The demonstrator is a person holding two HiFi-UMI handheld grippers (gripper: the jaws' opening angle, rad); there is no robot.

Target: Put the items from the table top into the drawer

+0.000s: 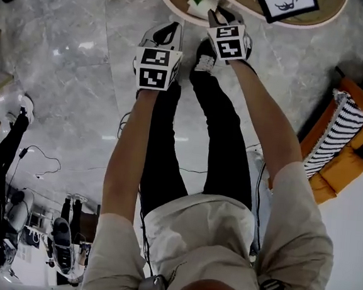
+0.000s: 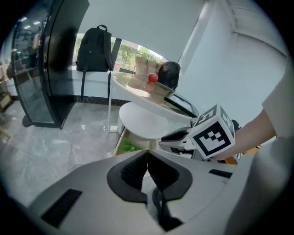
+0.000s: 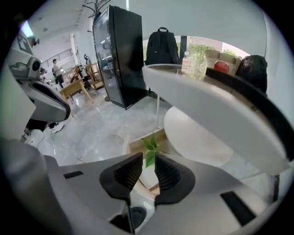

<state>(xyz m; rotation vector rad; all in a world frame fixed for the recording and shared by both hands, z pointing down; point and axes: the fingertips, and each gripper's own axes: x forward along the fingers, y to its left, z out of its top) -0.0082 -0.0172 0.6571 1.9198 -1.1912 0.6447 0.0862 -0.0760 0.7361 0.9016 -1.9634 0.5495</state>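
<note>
Table [image 3: 206,105] top sits above the open drawer [image 3: 133,146], w/ a picture frame [image 1: 285,4] near its rim over the drawer: a claw raised carelessly from the drawer could clip the rim or shove the frame off. Right claw [image 3: 148,160] is released, jaws slightly apart, nothing gripped, over the drawer. Left claw [image 2: 146,158] is clenched on nothing beside it, so they may knock together. Green sprig [image 3: 150,146] lies in the drawer, tips poking up, prob. pinched if the drawer shuts.

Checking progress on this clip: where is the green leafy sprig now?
The green leafy sprig lies in the open drawer below the round white table, just beyond the right gripper's parted jaws in the right gripper view.
</note>
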